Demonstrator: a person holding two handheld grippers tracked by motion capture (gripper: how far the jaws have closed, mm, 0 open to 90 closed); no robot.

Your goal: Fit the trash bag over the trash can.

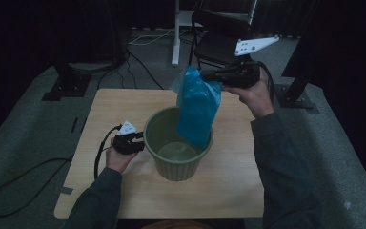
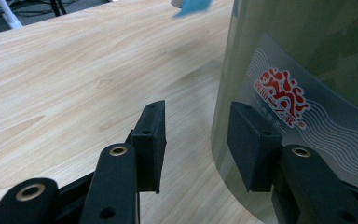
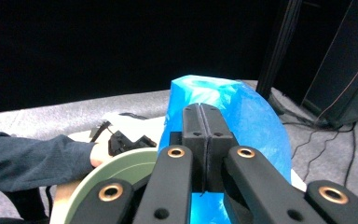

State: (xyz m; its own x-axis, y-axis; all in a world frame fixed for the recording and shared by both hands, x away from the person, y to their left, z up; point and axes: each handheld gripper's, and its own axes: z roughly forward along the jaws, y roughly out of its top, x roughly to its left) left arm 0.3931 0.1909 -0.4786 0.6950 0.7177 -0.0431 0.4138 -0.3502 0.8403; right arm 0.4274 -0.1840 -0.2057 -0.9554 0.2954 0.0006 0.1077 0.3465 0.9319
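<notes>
A green ribbed bucket [image 1: 176, 169] stands in the middle of the wooden table [image 1: 233, 181]. Above its far right rim, my right gripper [image 1: 206, 75] is shut on the top of a blue plastic bag [image 1: 198, 107], whose lower end hangs down inside the bucket. In the right gripper view the pads [image 3: 193, 121] pinch the bag [image 3: 247, 112] over the bucket's rim [image 3: 116, 168]. My left gripper [image 1: 132, 142] rests low against the bucket's left wall. Its jaws [image 2: 196, 121] stand apart, one pad beside the bucket's printed wall [image 2: 307, 56] and nothing clamped between them.
A black chair [image 1: 219, 43] and a white post [image 1: 175, 33] stand behind the table. Black stand bases sit on the grey carpet at the left [image 1: 64, 86] and right [image 1: 295, 98]. A cable [image 1: 24, 176] loops on the floor at the left.
</notes>
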